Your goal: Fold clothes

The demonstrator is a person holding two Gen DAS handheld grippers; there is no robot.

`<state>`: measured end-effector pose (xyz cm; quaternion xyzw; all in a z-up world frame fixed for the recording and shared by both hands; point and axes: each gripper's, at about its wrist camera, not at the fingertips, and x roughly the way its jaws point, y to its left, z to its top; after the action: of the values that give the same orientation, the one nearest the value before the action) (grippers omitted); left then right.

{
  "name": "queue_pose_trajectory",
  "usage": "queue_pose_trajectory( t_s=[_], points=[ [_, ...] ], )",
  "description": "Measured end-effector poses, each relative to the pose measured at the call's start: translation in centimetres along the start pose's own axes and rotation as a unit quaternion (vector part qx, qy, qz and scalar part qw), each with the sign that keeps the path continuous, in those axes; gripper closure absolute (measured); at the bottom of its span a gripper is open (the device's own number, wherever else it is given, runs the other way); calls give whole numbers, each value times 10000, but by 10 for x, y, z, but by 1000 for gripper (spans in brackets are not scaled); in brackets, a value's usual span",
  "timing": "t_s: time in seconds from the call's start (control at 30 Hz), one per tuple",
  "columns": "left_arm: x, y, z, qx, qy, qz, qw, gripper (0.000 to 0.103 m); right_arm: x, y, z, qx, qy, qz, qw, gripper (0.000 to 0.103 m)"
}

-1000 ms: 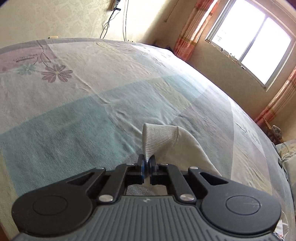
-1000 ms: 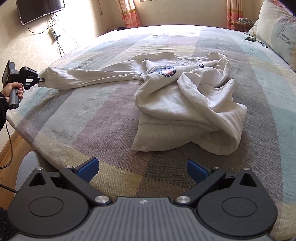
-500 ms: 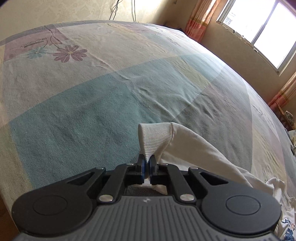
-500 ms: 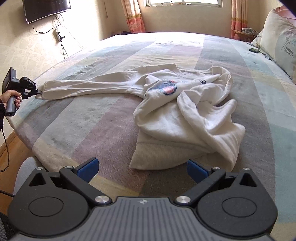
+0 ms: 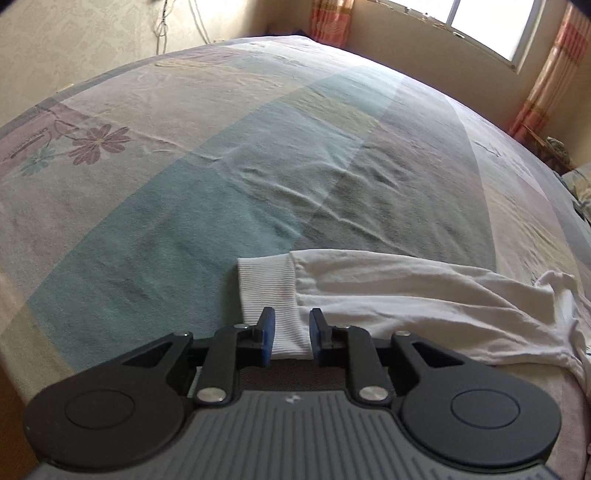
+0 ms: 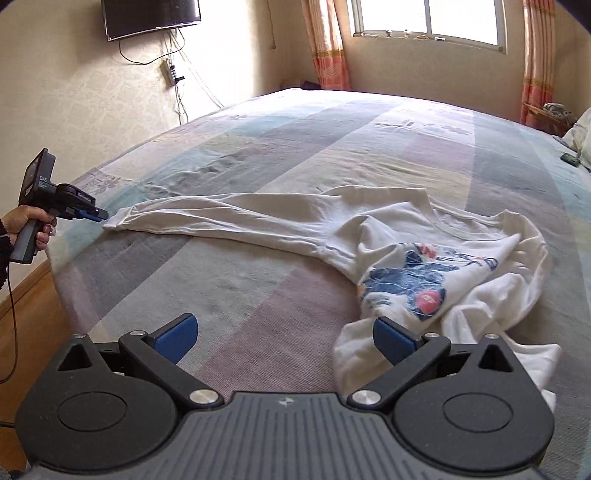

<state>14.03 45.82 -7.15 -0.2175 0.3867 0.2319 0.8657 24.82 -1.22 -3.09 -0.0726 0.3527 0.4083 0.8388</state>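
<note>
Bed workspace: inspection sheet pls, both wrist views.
Surface: bed, patchwork sheet, wrinkled.
Job's things: white sweatshirt, body crumpled, one sleeve stretched out flat; cuff on the sheet.
Clutter: small dark item by the pillow.
Grippers: left claw opening, cuff between pads, not pinched; right claw open, empty.
Cables: wires down the wall under the TV; cord from left handle.
Surroundings: window, curtains.

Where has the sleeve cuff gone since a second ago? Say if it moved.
Yes. The cuff was pinched upright in the left tongs; it now lies flat on the bed between their opening jaws.
</note>
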Motion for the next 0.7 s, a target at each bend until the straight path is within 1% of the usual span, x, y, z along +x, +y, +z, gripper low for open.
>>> queue_pose_trajectory(
  t_s=[0.07,0.13,0.2,0.3,0.4,0.47,0.57,0.6,0.7],
  points=[
    [8,-28,7,307,60,-370,9988,84,16,8,2,45,59,227,9997,0],
    [18,-57,16,611,118,-744,9953,83,30,17,1,55,141,445,9989,0],
    [32,-91,26,944,178,-1087,9894,83,42,22,-1,66,219,600,9979,0],
    [60,-148,40,1456,248,-1586,9762,83,55,26,-6,157,299,767,9965,0],
    [86,-196,49,2002,210,-1818,9625,83,63,23,-10,353,352,911,9946,0],
    [105,-218,51,2252,301,-1992,9533,83,66,18,-13,412,366,1004,9934,0],
    [124,-244,45,2649,299,-2088,9409,83,68,12,-13,468,343,1044,9928,0],
    [128,-251,43,2703,315,-2159,9377,83,69,9,-14,501,339,1063,9925,0],
    [133,-255,37,2642,367,-2531,9299,83,71,3,-15,582,340,1111,9915,0]
  ],
)
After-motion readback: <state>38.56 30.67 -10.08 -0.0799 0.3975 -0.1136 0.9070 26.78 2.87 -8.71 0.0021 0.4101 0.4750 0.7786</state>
